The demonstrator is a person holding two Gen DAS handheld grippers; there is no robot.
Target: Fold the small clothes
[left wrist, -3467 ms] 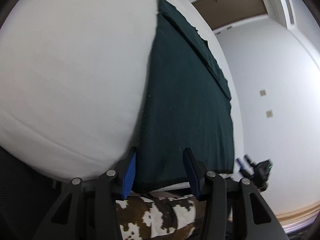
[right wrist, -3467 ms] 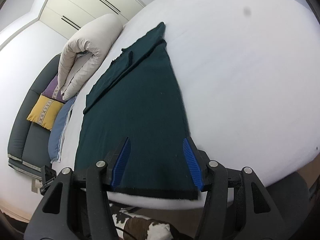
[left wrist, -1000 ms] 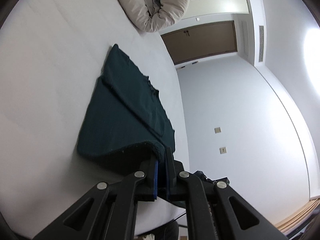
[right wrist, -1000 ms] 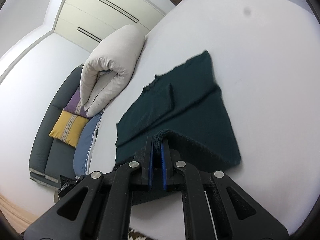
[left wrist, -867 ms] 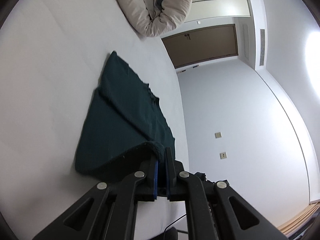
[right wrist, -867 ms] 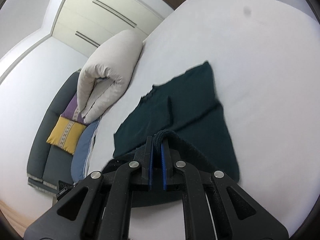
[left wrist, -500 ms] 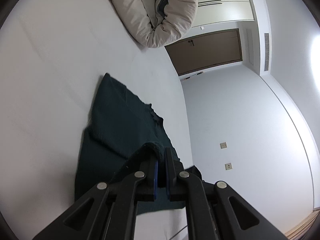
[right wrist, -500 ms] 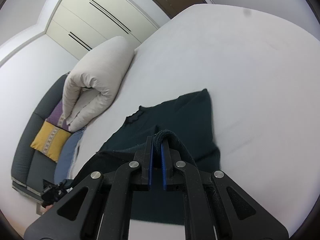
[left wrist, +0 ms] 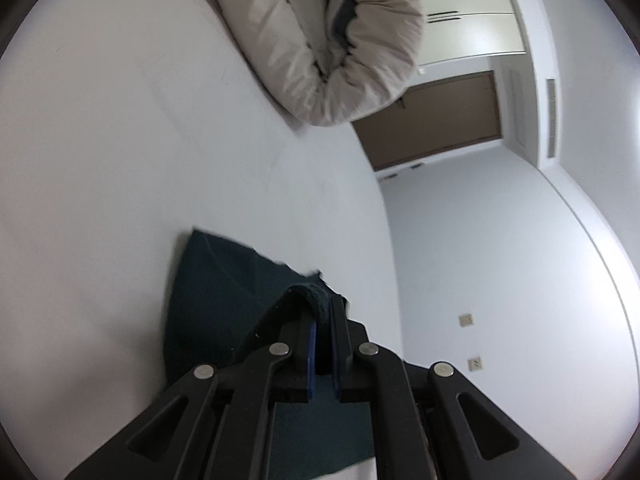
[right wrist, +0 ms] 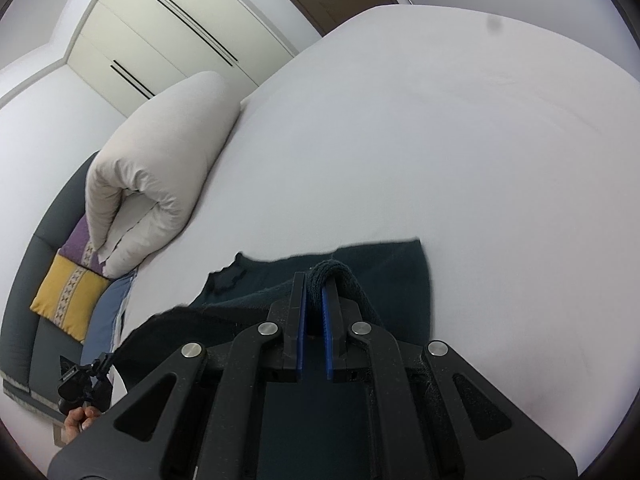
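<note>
A dark green knitted garment (right wrist: pixel 384 268) lies on a wide white bed (right wrist: pixel 460 140), its near edge lifted. The left tongs (left wrist: pixel 323 312) are closed, pinching a bunched fold of the cloth between their blue pads, and the right tongs (right wrist: pixel 314 288) are clamped on another fold the same way. A folded beige duvet (right wrist: pixel 160 152) sits farther up the bed. Beside the bed is a grey sofa (right wrist: pixel 44 264) with a yellow cushion (right wrist: pixel 66 300). Cream wardrobe doors (right wrist: pixel 168 28) and a brown door (left wrist: pixel 432 120) line the pale walls.

Left gripper (left wrist: pixel 321 322) jaws nearly closed, pinching dark cloth; right gripper (right wrist: pixel 313 300) likewise. Both raised, angled forward.
</note>
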